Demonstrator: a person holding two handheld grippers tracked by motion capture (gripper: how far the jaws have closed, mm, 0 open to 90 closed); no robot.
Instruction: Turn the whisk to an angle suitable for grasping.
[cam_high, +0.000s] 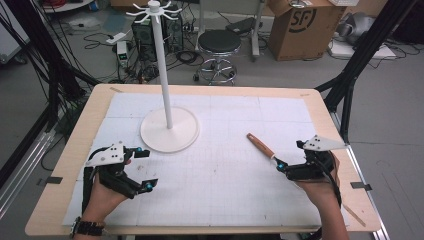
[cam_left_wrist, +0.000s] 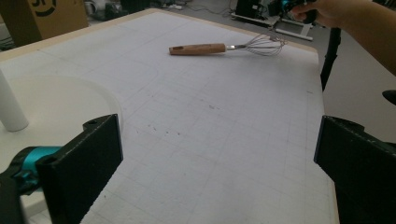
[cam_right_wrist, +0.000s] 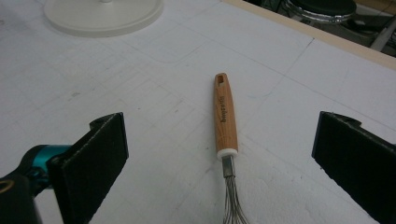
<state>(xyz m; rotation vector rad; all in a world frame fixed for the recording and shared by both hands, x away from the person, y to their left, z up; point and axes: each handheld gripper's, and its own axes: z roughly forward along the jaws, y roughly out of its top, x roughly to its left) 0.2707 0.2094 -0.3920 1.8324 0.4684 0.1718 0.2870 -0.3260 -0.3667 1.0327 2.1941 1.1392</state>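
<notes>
right gripper (cam_right_wrist: 219, 154) fingers spread wide, astride whisk (cam_right_wrist: 225, 114), not touching | left gripper (cam_left_wrist: 219, 158) fingers wide, empty

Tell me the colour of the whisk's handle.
Light brown wood with a white collar; the whisk handle shows best in the right gripper view.

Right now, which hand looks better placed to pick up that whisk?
The right. The right gripper is open, and the whisk lies on the mat between its jaws, handle pointing away. The left gripper, also open, sits across the table by the white stand's base, well away from the whisk.
</notes>
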